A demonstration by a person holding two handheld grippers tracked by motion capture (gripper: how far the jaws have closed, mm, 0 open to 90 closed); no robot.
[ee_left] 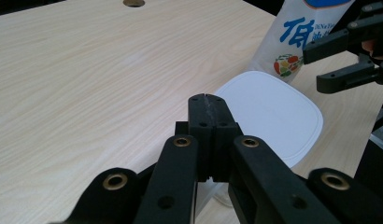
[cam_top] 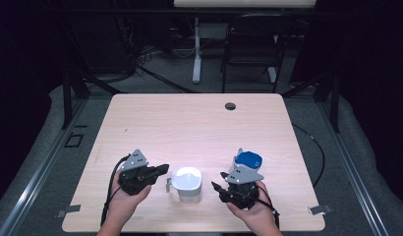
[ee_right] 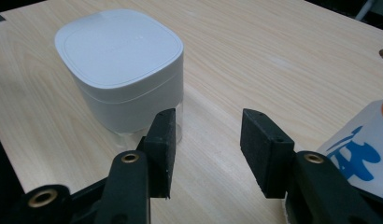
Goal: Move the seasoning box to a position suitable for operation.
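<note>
With the left gripper (ee_left: 209, 105) pinched shut and empty, the right gripper (ee_right: 207, 140) is hovering open and should be squaring its jaws on the white lidded container (ee_right: 120, 65), not the blue-printed pouch (ee_right: 362, 154).

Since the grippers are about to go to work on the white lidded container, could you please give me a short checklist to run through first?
1. White lidded container upright, lid seated: ok.
2. Left gripper free of any load: ok, shut on nothing, beside the container.
3. Right gripper ready to grasp: ok, open, nothing between the fingers.
4. Blue-and-white pouch away from the container: ok, it stands apart behind the right gripper.
5. Container's contents: cannot tell, the lid hides them.
</note>
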